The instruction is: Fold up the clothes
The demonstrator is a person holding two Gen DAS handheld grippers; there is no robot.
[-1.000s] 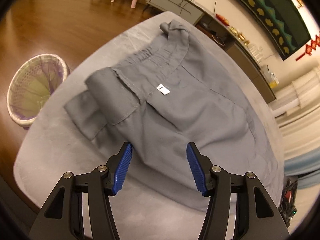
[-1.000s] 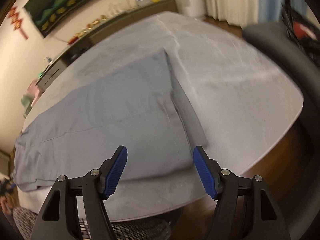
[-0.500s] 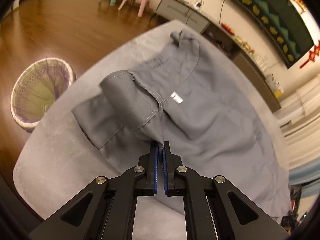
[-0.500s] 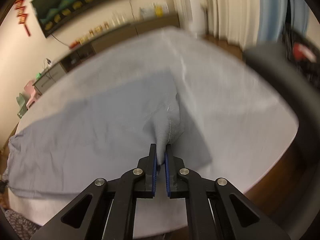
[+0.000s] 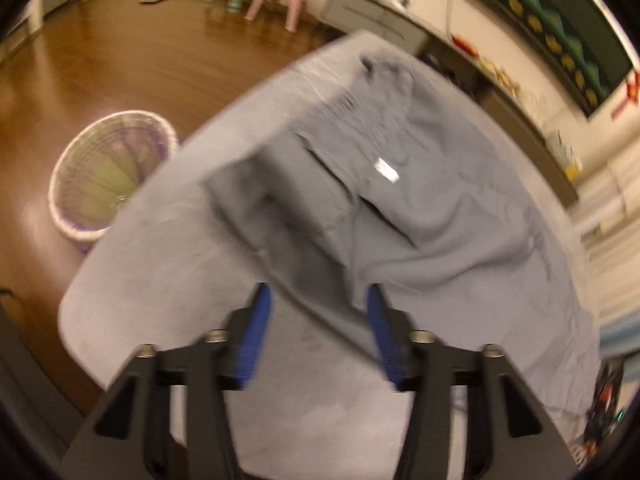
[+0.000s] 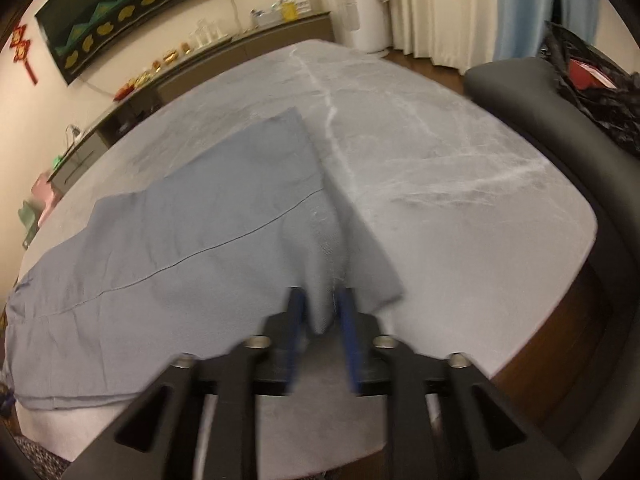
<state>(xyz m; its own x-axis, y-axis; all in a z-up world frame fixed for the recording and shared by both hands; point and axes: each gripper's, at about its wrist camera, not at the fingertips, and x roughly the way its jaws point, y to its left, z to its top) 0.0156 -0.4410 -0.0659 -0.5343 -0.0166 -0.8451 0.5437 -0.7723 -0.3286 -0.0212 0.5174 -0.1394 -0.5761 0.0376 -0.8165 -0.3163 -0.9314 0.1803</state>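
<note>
Half a second ago both grippers were pinched shut on the near edge of the grey trousers; now their jaws have just been opening. The left gripper stands wide apart, with the cloth's near edge sagging between its blue pads but apparently no longer pressed. The right gripper is parted less far in its view, and a raised peak of the leg hem still stands between its jaws; motion blur makes it hard to tell whether the pads touch it, though it looks released.

The trousers lie spread across the grey table, waistband and white label towards the far left end, leg end towards the right. A wicker basket sits on the floor beyond the table's left side.

The step in hand seems to be regrasping the near edge. To do it well, both grippers should probably bite deeper and catch all layers, then lift together so the fold line stays straight.
</note>
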